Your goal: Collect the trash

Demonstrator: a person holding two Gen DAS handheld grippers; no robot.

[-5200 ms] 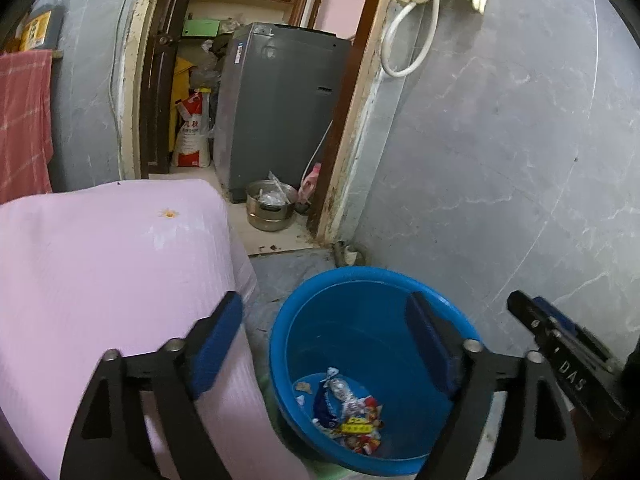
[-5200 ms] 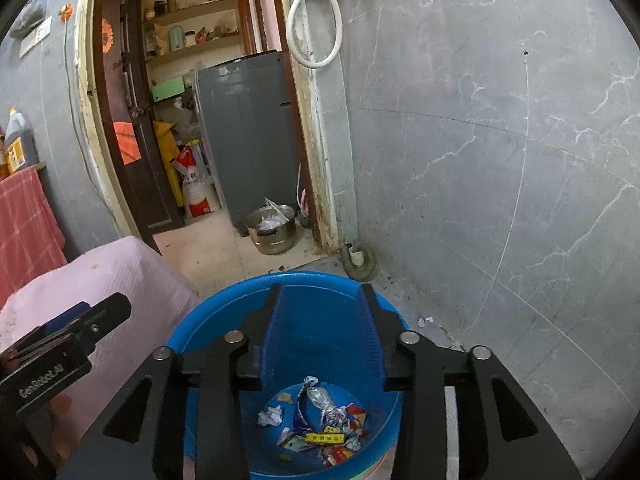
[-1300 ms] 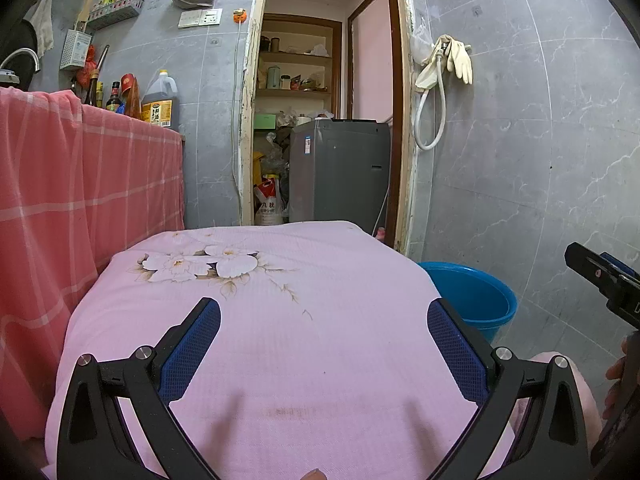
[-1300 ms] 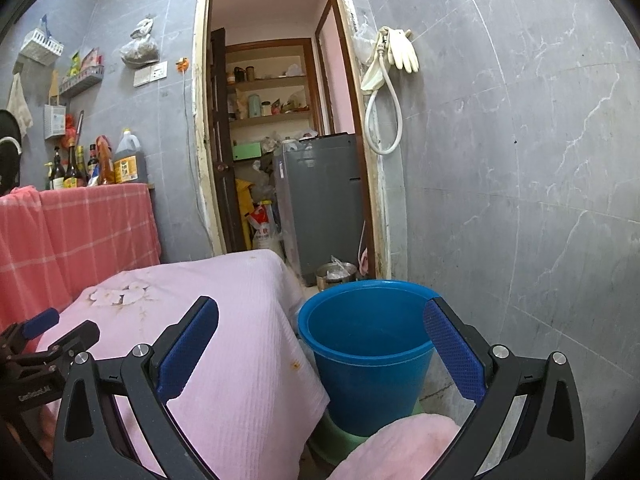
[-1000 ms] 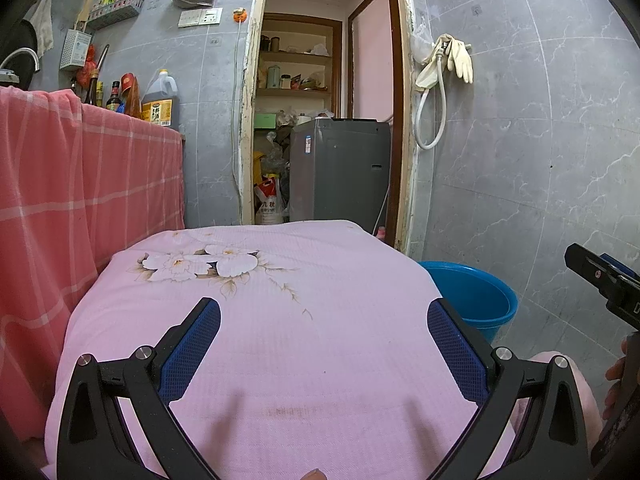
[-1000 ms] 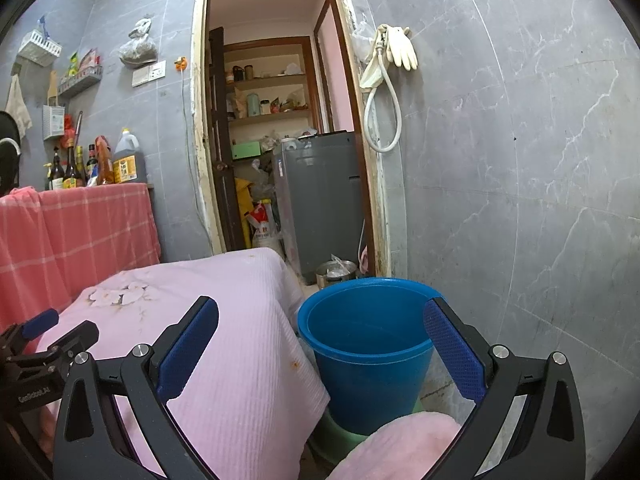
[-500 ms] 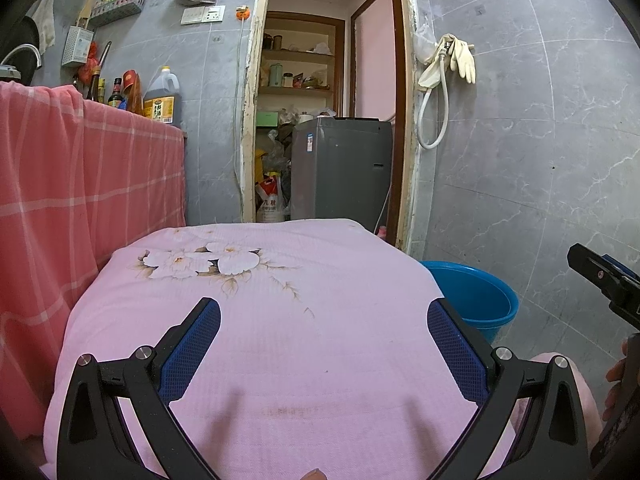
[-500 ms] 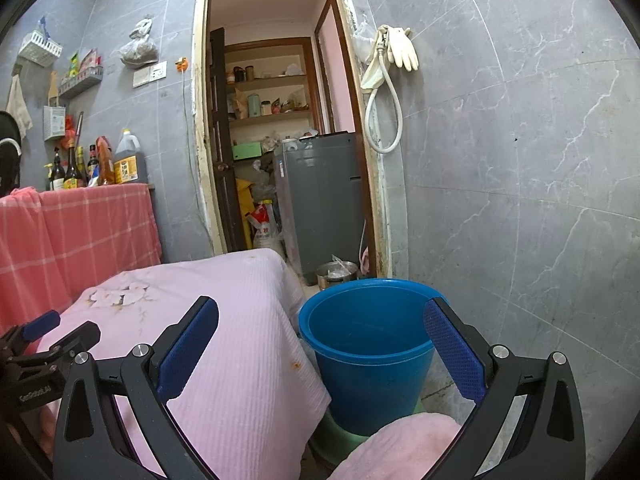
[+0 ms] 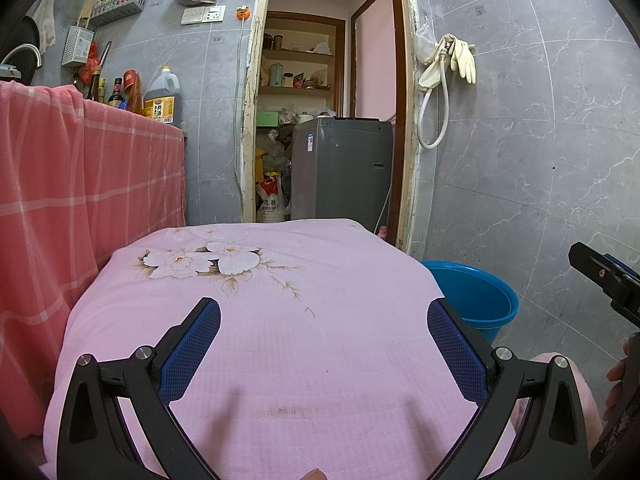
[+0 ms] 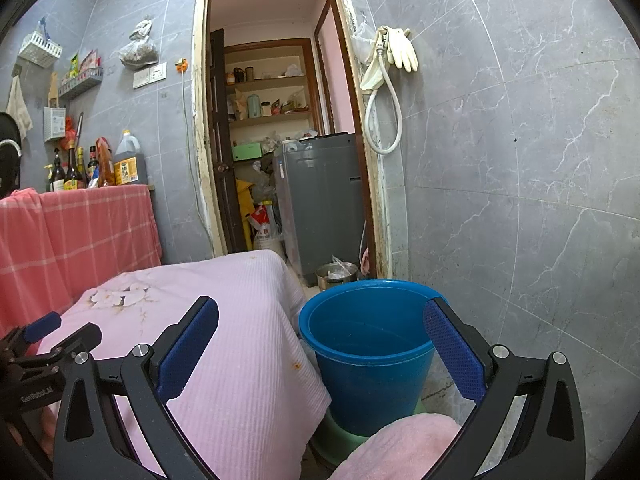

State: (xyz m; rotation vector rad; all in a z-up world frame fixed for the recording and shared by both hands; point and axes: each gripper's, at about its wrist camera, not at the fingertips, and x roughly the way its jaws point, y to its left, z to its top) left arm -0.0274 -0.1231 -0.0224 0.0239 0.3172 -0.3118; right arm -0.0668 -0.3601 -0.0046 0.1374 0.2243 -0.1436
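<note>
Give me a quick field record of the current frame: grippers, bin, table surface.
left gripper: open, empty, above the pink floral cloth
right gripper: open, empty, facing the bucket
round blue plastic bucket: upright on the floor beside the table, on a green base; inside not visible
pink floral tablecloth: no trash visible, faint stains
doorway: grey washing machine behind

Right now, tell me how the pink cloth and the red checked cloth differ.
The pink cloth is pale with a white flower print, while the red checked cloth is coral with a white grid. The pink cloth lies over a low surface beside the blue bucket; the red checked cloth hangs from a higher counter that carries bottles. Both drape over their edges.
</note>
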